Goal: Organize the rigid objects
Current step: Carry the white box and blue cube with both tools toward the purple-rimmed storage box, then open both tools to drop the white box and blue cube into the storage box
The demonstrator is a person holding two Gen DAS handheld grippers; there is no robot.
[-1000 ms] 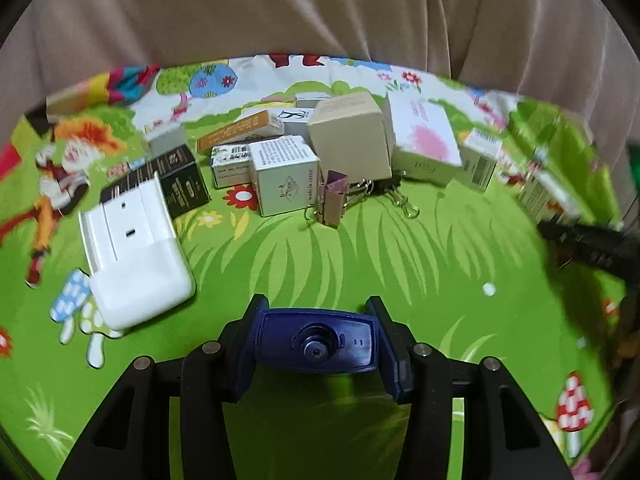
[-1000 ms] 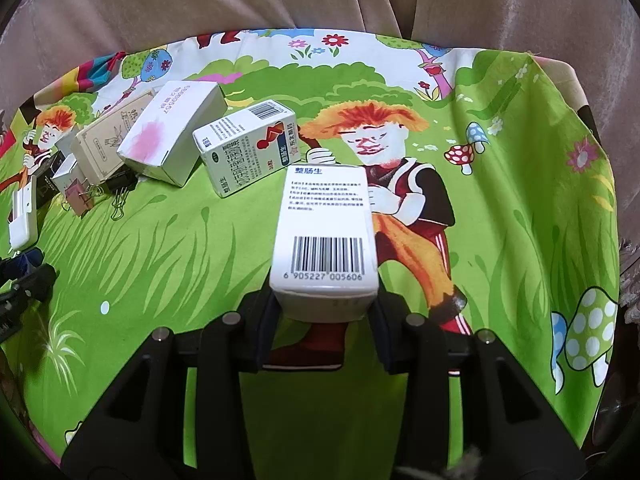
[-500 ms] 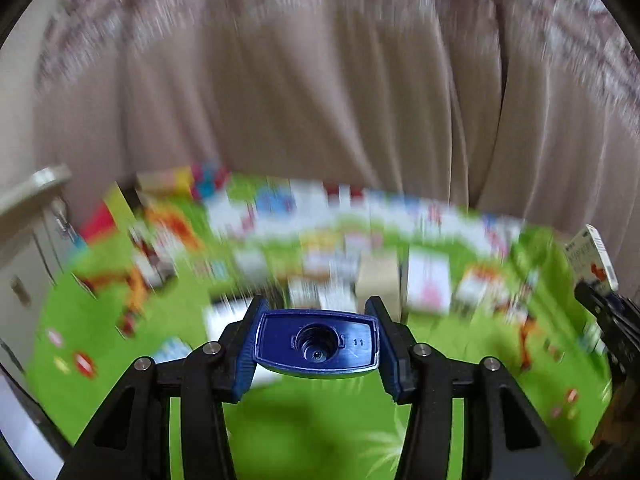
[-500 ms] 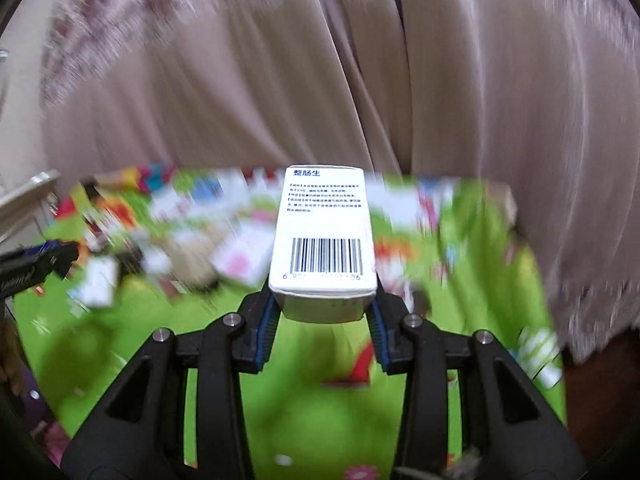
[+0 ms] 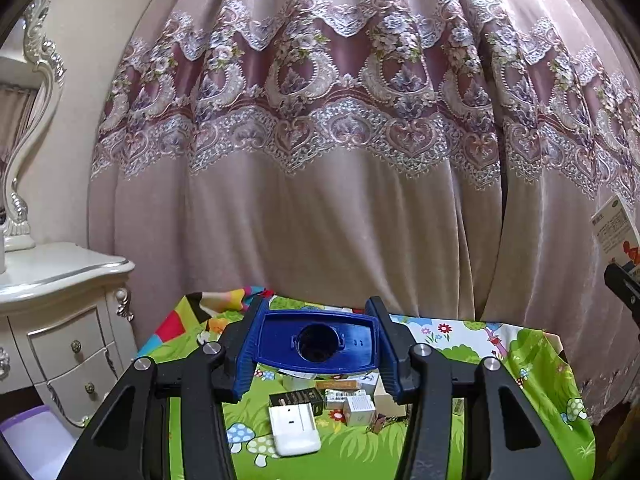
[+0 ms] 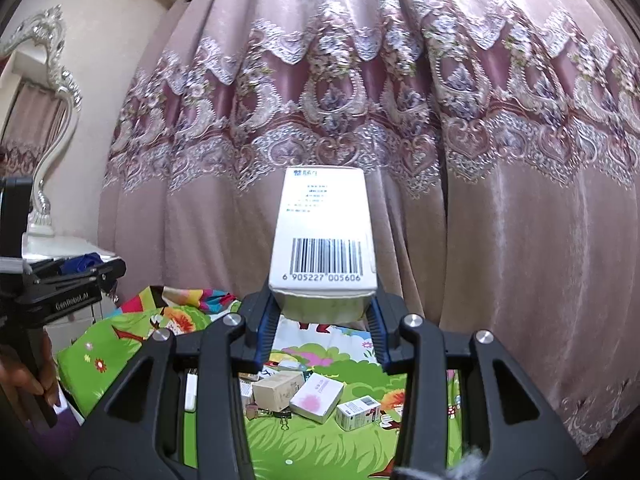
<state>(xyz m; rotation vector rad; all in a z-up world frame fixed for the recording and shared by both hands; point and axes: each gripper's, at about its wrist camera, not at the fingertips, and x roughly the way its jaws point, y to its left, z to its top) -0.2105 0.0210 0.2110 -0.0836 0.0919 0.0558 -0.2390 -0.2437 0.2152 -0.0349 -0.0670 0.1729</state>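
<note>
Right wrist: fingers grip white box, barcode 6 905227 005606; left fingers clamp blue lid.

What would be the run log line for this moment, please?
left gripper: shut on blue lid | right gripper: shut on white barcode box | both raised above green mat

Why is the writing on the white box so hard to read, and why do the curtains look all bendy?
Right wrist view: bright glare washes out the white box top; only its barcode stays crisp. Both views: the fisheye lens bows the curtains outward. Nothing looks smeared by motion.
</note>
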